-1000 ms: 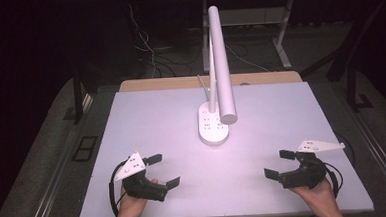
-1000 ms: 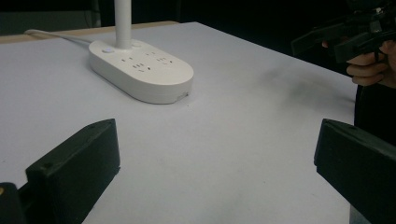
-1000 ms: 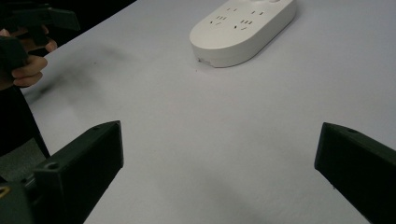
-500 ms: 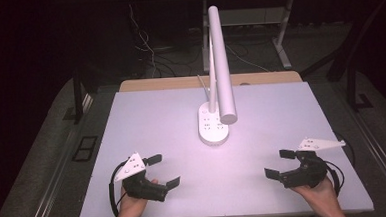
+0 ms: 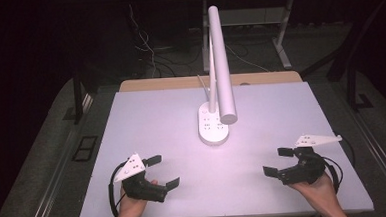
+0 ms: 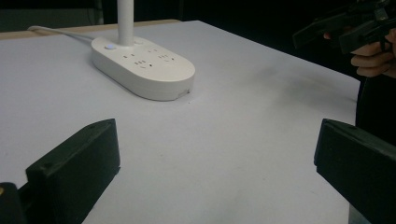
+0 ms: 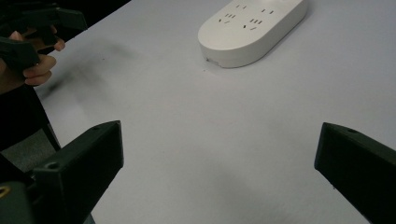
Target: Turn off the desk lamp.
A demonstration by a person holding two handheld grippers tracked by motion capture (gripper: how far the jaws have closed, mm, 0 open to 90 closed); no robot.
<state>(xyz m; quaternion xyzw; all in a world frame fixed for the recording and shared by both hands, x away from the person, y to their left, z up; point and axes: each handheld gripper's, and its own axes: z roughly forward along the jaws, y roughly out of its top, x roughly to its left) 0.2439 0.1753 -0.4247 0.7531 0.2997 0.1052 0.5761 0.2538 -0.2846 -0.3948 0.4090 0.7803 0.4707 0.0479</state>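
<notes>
Left gripper (image 5: pixel 163 171) and right gripper (image 5: pixel 279 161) both spread wide, empty, near table (image 5: pixel 146 121) front edge; bare surface between, lamp base (image 5: pixel 212 127) beyond.

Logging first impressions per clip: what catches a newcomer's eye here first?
A white desk lamp stands at the table's far middle, its oval base carrying sockets, its long head reaching toward the person. Near the front edge, the left claw and right claw sit open, holding nothing, both pointing inward.

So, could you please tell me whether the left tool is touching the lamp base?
Apart. In the high view, bare table separates the left tool from the lamp base.
</notes>
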